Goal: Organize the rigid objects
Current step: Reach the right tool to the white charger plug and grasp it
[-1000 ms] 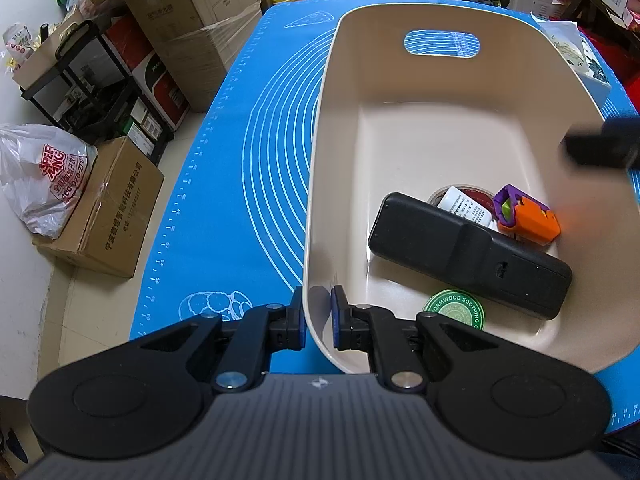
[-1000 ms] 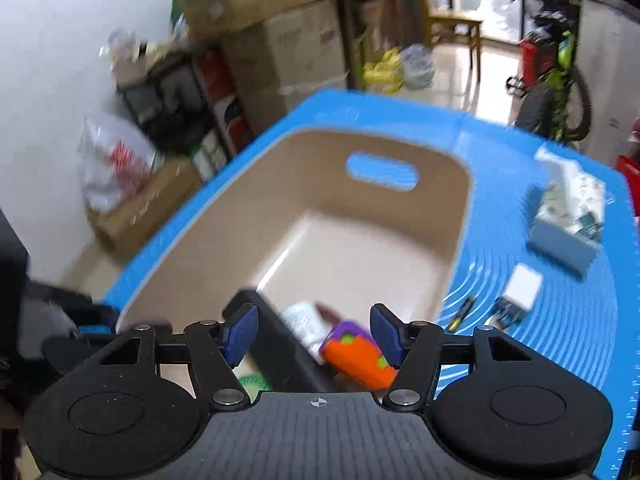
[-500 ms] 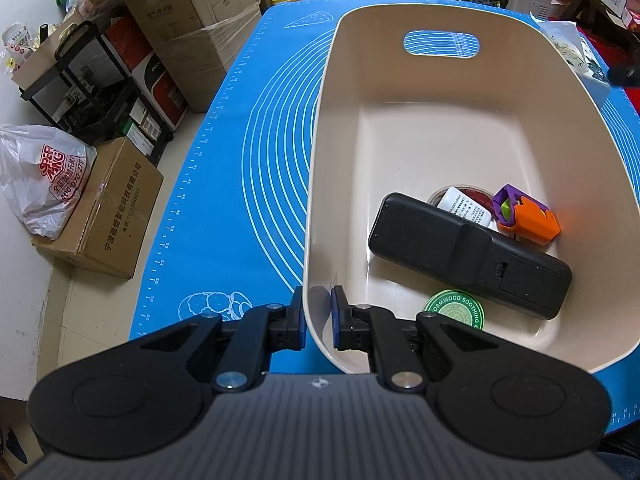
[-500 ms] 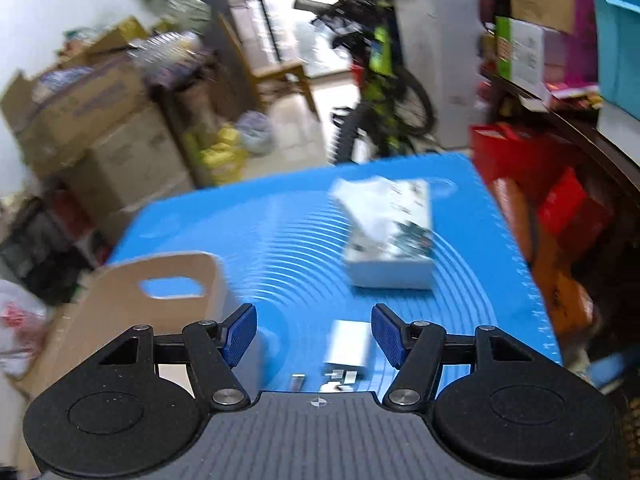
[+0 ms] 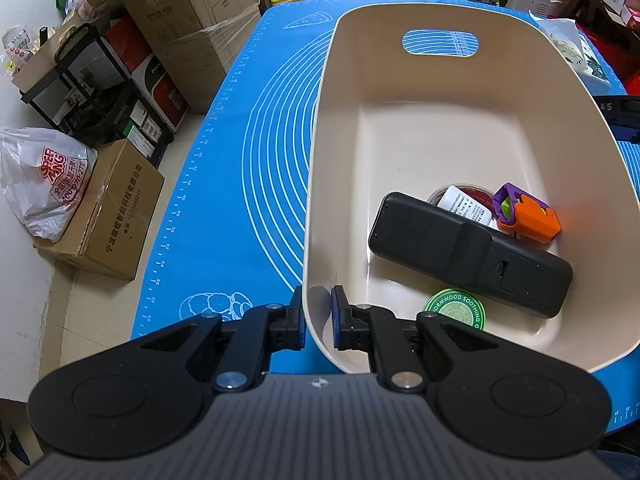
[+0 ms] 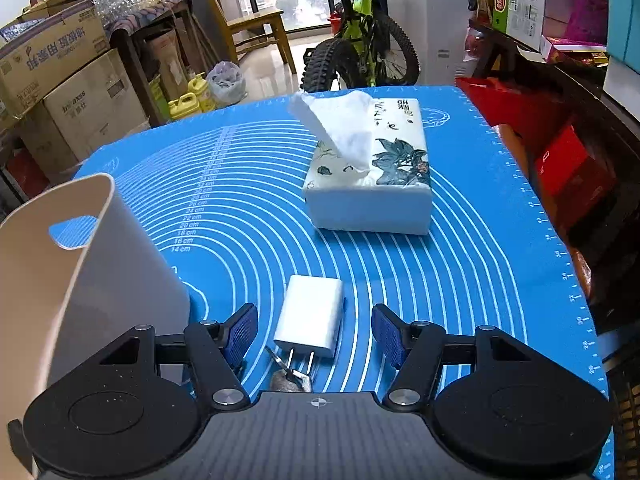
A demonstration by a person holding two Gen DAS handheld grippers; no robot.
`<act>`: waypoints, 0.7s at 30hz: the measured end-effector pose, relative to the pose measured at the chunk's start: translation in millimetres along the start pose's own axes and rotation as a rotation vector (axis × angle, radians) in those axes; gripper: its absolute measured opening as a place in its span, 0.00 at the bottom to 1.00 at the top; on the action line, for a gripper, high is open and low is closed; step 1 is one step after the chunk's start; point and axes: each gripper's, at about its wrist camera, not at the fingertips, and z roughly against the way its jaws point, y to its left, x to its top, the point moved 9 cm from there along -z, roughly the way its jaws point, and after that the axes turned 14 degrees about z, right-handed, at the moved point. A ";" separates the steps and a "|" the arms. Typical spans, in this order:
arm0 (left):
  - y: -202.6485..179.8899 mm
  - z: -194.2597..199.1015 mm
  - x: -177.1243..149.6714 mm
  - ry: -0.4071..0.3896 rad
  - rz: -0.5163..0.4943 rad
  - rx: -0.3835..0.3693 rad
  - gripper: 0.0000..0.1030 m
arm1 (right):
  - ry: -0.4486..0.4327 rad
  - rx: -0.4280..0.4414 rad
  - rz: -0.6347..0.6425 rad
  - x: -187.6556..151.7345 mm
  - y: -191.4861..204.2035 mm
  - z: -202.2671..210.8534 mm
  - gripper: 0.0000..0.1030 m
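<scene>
A cream plastic bin (image 5: pixel 332 128) stands on the blue mat. My left gripper (image 5: pixel 316 316) is shut on its near left rim. Inside lie a black remote (image 5: pixel 468 254), a green round tin (image 5: pixel 454 308), an orange and purple toy (image 5: pixel 526 214) and a white labelled item on a red-lidded jar (image 5: pixel 466 204). In the right wrist view my right gripper (image 6: pixel 314 330) is open, its fingers on either side of a white plug charger (image 6: pixel 310 316) that lies flat on the mat. A small metal object (image 6: pixel 290 380) lies just behind the charger's prongs. The bin's corner (image 6: pixel 92 248) stands left of it.
A tissue box (image 6: pixel 370 180) sits on the mat (image 6: pixel 240 184) beyond the charger. Cardboard boxes (image 5: pixel 104 208), a plastic bag (image 5: pixel 40 184) and a black rack (image 5: pixel 80 92) stand on the floor to the left. A bicycle (image 6: pixel 360 48) and red boxes (image 6: pixel 560 160) are past the table edges.
My right gripper has swung from above the bin to the mat at its right and come down around the white charger. The left gripper and bin have not moved.
</scene>
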 end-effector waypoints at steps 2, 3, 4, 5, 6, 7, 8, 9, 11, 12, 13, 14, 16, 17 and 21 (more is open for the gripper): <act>-0.3 -0.4 0.1 0.000 -0.001 0.000 0.13 | 0.009 -0.010 0.017 -1.5 1.4 -5.5 0.68; -0.3 -0.7 0.2 0.000 -0.001 0.000 0.13 | 0.017 -0.012 0.019 -3.1 1.8 -9.3 0.68; -0.3 -0.8 0.2 0.000 -0.001 0.000 0.14 | 0.023 -0.013 0.019 -4.5 1.6 -12.9 0.68; -0.5 -0.8 0.2 0.000 0.000 0.000 0.13 | 0.030 -0.014 0.017 -6.2 1.6 -16.1 0.68; -0.5 -0.8 0.1 0.000 -0.001 0.000 0.13 | 0.030 -0.012 0.012 -7.5 1.2 -18.4 0.68; -0.5 -0.8 0.1 0.000 -0.001 0.000 0.14 | 0.022 -0.012 0.005 -7.5 0.4 -18.4 0.67; -0.3 -0.7 0.2 0.000 -0.001 0.000 0.14 | 0.022 -0.014 0.005 -7.1 0.4 -18.7 0.66; -0.4 -0.7 0.2 -0.001 -0.002 0.000 0.14 | 0.023 -0.015 0.008 -6.5 0.1 -19.2 0.62; -0.9 -0.9 0.3 -0.002 -0.003 0.002 0.13 | 0.024 -0.006 0.002 -6.5 0.7 -18.2 0.56; -1.0 -1.0 0.2 -0.003 -0.003 0.002 0.13 | 0.025 -0.002 -0.004 -6.4 0.7 -18.2 0.51; -1.3 -1.3 0.2 -0.003 -0.003 0.002 0.13 | 0.027 0.002 -0.006 -6.1 1.2 -17.8 0.45; -1.4 -1.5 0.4 -0.003 -0.003 0.002 0.14 | 0.028 0.024 -0.011 -5.4 3.1 -17.3 0.42; -1.4 -1.5 0.2 -0.003 -0.003 0.002 0.14 | 0.039 0.010 -0.005 -5.0 4.8 -16.4 0.42; -1.4 -1.6 0.1 -0.003 -0.003 0.002 0.13 | 0.041 -0.002 0.011 -5.3 6.0 -15.9 0.42; -1.8 -1.1 0.3 -0.004 -0.001 0.000 0.13 | 0.046 -0.017 0.011 -6.7 3.9 -12.8 0.41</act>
